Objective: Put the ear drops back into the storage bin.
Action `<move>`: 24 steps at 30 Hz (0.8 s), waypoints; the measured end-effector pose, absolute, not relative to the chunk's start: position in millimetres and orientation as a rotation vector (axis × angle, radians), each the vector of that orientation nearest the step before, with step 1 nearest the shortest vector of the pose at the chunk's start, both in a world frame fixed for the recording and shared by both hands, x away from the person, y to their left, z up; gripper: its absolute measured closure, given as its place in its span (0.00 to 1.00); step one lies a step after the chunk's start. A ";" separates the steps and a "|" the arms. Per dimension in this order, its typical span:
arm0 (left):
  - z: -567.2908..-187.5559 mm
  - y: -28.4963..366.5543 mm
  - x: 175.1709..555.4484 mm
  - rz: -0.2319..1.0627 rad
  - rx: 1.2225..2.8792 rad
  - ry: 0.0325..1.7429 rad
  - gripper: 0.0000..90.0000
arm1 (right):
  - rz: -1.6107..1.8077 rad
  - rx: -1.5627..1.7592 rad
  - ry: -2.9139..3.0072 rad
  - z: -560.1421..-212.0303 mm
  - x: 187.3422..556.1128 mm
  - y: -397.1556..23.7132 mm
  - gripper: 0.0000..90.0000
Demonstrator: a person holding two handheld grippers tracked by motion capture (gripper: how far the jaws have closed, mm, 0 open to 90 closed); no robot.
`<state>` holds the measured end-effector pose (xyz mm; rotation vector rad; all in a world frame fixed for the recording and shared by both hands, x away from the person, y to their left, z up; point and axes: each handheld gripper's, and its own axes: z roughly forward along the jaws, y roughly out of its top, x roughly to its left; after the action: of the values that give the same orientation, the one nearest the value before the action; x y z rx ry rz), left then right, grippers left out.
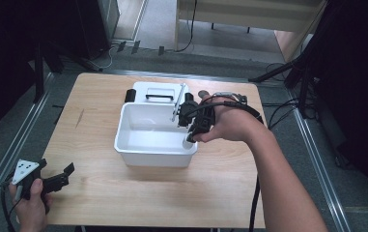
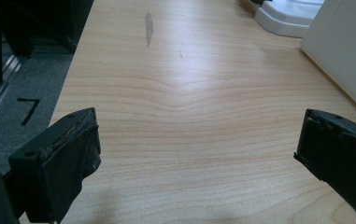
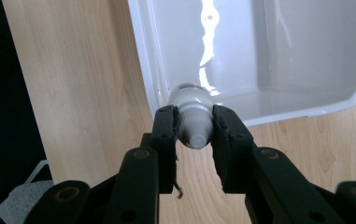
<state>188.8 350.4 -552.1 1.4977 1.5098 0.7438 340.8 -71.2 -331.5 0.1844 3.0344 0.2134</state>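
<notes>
Here, your right gripper (image 3: 194, 128) had its two black jaws closed on a small white plastic bottle (image 3: 192, 116), pinching its ribbed cap end, with the bottle's body reaching over the near right corner of the white rectangular plastic tub (image 1: 123, 140). In the high view that gripper (image 1: 191, 133) hung at the tub's right wall, your right hand (image 1: 230, 123) just above the rim. The tub's inside was smooth and glossy, and it caught a bright streak of light. Just behind the tub, touching or nearly so, lay a flat white lid with a black handle (image 1: 158, 93), its corners rounded.

Your left gripper (image 1: 58, 180) sat low at the near left corner of the light wooden table (image 1: 99, 188), held in your left hand (image 1: 29, 205), well apart from the tub. Its jaws stood wide apart with nothing between them; in the left gripper view the worn black pads (image 2: 73, 154) framed bare, fine-grained wood. A dark smudge (image 2: 148, 28) marked the far left of the tabletop. Open wood ran along the whole near edge and the left side, while the tub and lid took up the middle and far part.
</notes>
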 end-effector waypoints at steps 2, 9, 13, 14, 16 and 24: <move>-552.1 350.3 188.9 0.744 1.498 1.510 0.00 | 0.199 0.179 3.039 -335.0 341.8 -69.3 0.80; -552.0 350.1 188.9 0.742 1.500 1.509 0.00 | 0.160 0.179 3.063 -346.5 345.8 -66.1 0.80; -552.1 350.1 188.9 0.744 1.499 1.508 0.00 | 0.143 0.186 3.076 -355.6 348.3 -65.3 0.80; -552.1 350.2 188.9 0.743 1.497 1.506 0.00 | 0.140 0.166 3.076 -360.2 350.4 -64.3 0.80; -552.1 350.3 188.9 0.741 1.496 1.507 0.00 | 0.138 0.171 3.079 -362.3 350.6 -63.7 0.80; -552.2 350.8 188.8 0.739 1.492 1.509 0.00 | 0.110 0.171 3.097 -372.8 354.1 -58.2 0.80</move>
<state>188.8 350.8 -552.2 1.4917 1.5090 0.7393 354.1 -58.2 -372.8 0.1705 3.0966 0.1096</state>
